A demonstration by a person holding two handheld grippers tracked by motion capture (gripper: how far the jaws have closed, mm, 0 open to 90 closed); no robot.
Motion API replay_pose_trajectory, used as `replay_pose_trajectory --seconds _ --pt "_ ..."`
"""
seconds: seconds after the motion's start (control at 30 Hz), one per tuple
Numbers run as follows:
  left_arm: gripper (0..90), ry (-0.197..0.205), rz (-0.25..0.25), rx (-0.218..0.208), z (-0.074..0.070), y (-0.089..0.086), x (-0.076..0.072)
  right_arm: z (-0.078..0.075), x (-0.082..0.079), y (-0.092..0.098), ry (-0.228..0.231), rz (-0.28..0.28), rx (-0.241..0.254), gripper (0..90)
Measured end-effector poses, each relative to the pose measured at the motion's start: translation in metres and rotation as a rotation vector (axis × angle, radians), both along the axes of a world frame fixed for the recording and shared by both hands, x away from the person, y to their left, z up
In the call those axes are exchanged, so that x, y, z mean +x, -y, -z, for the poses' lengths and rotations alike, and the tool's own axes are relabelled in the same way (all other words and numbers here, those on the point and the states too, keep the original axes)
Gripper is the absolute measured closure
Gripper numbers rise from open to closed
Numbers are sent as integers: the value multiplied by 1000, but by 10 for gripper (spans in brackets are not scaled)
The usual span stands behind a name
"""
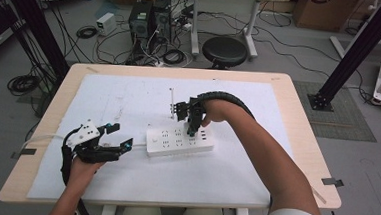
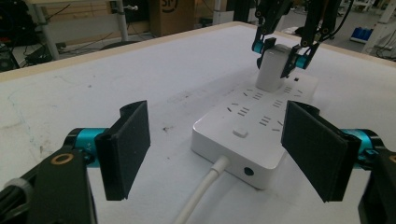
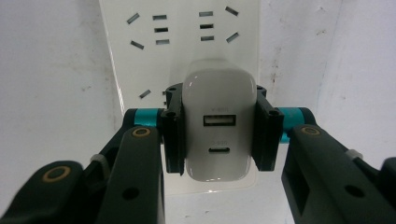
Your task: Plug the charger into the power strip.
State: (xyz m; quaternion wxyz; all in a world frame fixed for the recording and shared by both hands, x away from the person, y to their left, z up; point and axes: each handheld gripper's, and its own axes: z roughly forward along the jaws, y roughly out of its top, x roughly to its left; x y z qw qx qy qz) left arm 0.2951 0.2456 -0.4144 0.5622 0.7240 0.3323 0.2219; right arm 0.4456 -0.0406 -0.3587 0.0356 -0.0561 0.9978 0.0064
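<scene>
- R tongs (image 3: 218, 135): clamped on white USB charger (image 3: 218, 126), one pad on each side face; centre of right gripper view. Charger ports (one USB-A, one USB-C) face the camera.
- Charger sits upright on white power strip (image 1: 179, 142), at its right half in high view; centre of frame.
- L tongs (image 2: 224, 149): jaws spread wide, nothing gripped. Pads flank near end of strip w/o contact; lower half of left gripper view.
- Strip cable (image 2: 201, 196) exits near end, runs to bottom edge of frame.
- Strip lies flat on white mat (image 1: 129, 98) covering desk (image 1: 298, 119).
</scene>
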Motion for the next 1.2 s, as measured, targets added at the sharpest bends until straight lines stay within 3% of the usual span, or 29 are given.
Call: replay_pose_trajectory --seconds 0.3,0.33,0.37,0.5,0.57,0.6,0.67,0.7,0.73,0.8,0.83,0.87,0.97,1.0,1.03,1.07,1.13,1.2 --pt "239 4 -5 -4 -1 -1 -2 2 0 11 4 -7 99 632" --pt "239 6 -6 -8 -2 -2 -3 3 1 17 -3 12 149 625" --pt "239 6 -4 -7 -2 -2 -3 3 0 19 -11 30 170 622" --pt "239 8 -3 -13 -2 -4 -3 3 0 24 -15 72 217 579" --pt "239 5 -6 -16 -2 -4 -3 1 2 31 -30 158 269 450" --pt "239 5 -4 -17 -2 -4 -3 -1 4 37 -40 207 319 401" --pt "239 4 -6 -19 -1 -4 -3 -3 4 42 -42 234 343 377" --pt "239 4 -7 -22 -1 -4 -3 -6 2 49 -32 281 383 313" --pt "239 4 -7 -22 -1 -4 -3 -7 2 54 -22 286 405 300" --pt "239 7 -8 -23 -1 -5 -3 -7 2 54 -22 286 405 300" --pt "239 8 -7 -23 -2 -5 -2 -11 -2 67 -11 343 466 234" --pt "239 8 -7 -23 -2 -5 -2 -11 -2 67 -11 343 466 234" --pt "239 6 -7 -24 -2 -5 -3 -12 -9 86 -3 418 546 218" --pt "239 5 -9 -23 -1 -5 -3 -12 -9 86 -3 418 546 218" --pt "239 1 -9 -24 -1 -5 -3 -12 -12 96 19 474 586 218" --pt "239 1 -9 -24 -1 -5 -3 -12 -12 96 19 474 586 218" --pt "239 0 -9 -25 -1 -6 -4 -14 -18 110 38 519 640 218" --pt "239 0 -11 -26 -1 -6 -4 -15 -22 118 27 518 670 218"
